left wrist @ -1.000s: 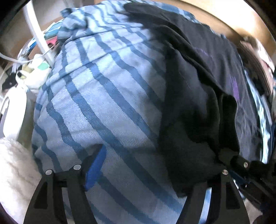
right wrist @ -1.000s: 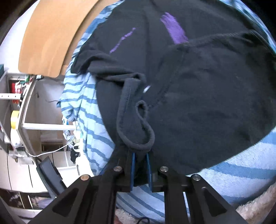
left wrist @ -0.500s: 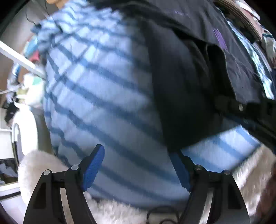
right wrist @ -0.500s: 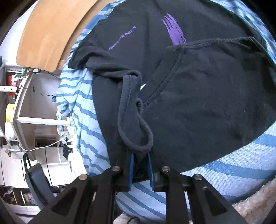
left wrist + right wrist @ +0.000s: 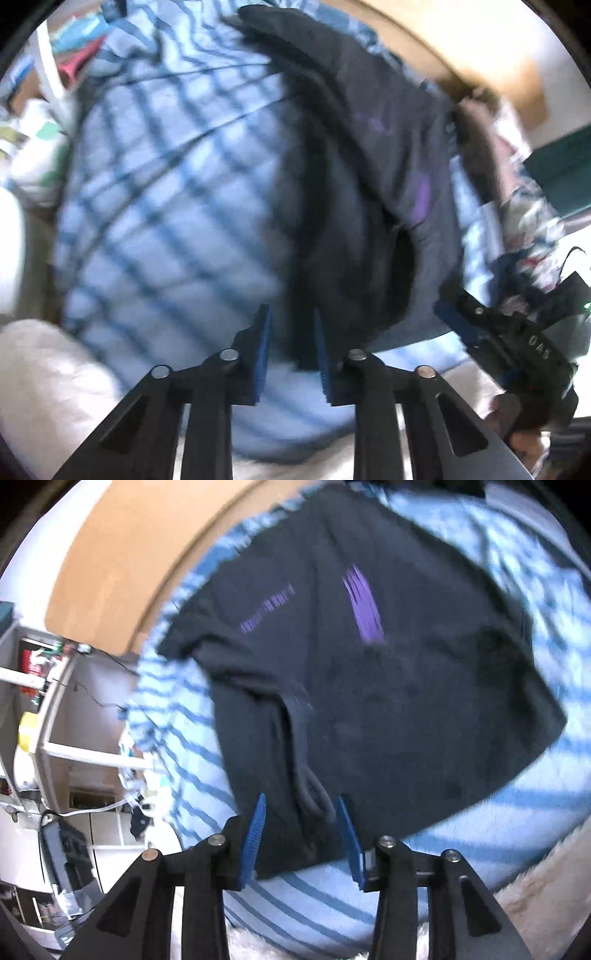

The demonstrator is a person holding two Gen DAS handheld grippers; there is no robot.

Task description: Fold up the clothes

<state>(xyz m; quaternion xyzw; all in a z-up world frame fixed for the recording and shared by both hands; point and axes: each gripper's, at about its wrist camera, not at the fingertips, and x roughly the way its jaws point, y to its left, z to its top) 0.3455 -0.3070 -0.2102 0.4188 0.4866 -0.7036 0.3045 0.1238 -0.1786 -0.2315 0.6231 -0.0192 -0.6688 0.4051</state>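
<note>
The black T-shirt (image 5: 369,701) lies spread on the blue striped blanket (image 5: 166,203) covering the bed, purple print facing up, with one side panel doubled over the body. The blanket gives a flat, soft base for creasing.

Left gripper (image 5: 291,343): my fingers stand at a narrow gap over the shirt's near dark edge. Motion blur prevents confirming whether cloth is pinched between the pads; the setting suits taking a thin hem.

Right gripper (image 5: 303,834): my fingers stand apart on either side of the collar and near hem, with fabric between them but not clamped. This view is also blurred.

Changes since the earlier frames:
- Right fingers were clamped on the rolled collar; they have now parted and released it.
- Left fingers were wide and positioned over the blanket; they have narrowed and shifted onto the shirt edge.

Judgement: the grip appears to be passing from right to left for the next fold.
</note>
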